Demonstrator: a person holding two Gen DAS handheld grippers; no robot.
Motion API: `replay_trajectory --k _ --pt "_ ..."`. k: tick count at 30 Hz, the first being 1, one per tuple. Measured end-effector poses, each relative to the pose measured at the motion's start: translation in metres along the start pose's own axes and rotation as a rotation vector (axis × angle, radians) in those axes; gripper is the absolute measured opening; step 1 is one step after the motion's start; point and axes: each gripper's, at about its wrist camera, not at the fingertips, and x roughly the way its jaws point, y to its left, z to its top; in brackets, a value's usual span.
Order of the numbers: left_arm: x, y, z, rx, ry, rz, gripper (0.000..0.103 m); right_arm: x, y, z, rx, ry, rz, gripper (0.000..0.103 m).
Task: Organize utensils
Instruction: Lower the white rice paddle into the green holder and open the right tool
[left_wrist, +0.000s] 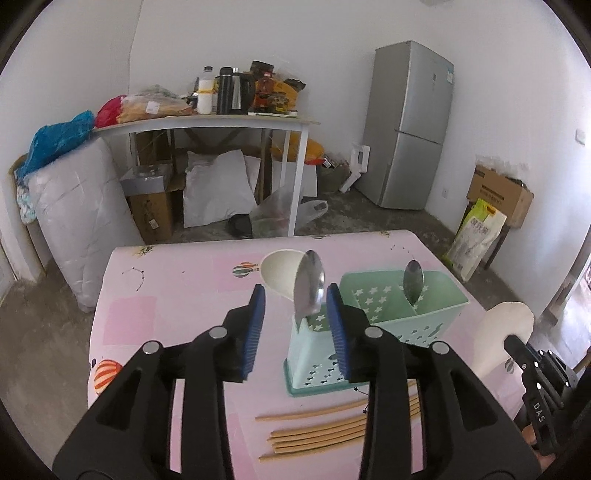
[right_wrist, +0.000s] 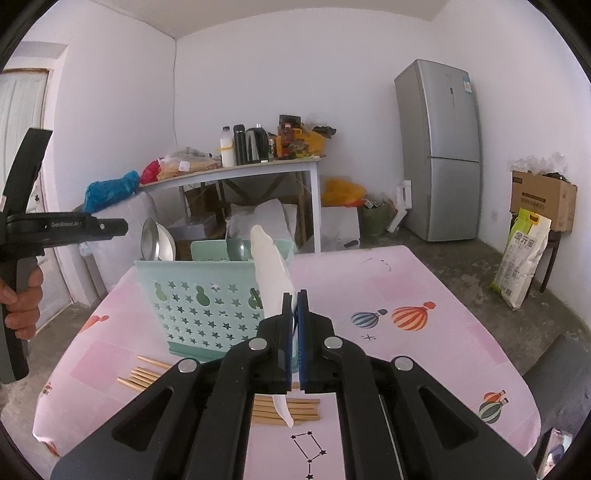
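A mint green utensil caddy with star cut-outs stands on the pink tablecloth. A metal spoon stands upright in its near end. My left gripper is open, its blue pads either side of that spoon without pressing it. A second metal spoon stands in another compartment. My right gripper is shut on a white rice paddle, held upright beside the caddy. Several wooden chopsticks lie on the cloth.
A rounded white ladle bowl shows behind the near spoon. A person's hand grips the left tool. Beyond the table are a cluttered white desk, a grey fridge and cardboard boxes.
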Motion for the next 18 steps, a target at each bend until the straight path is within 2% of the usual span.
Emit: replay_trajectory --k 7,14,18 --pt "-0.004 0.013 -0.009 -0.048 -0.003 -0.023 0.046 -0.011 -0.008 0.023 0.036 -0.045 0.063 0.002" --pt "-0.004 0.019 -0.015 -0.060 0.007 -0.076 0.053 -0.013 -0.041 0.081 0.181 -0.160 0.190 0.002" --pt "-0.003 0.013 -0.019 -0.048 0.009 -0.114 0.055 -0.003 -0.044 0.106 0.200 -0.219 0.222 0.002"
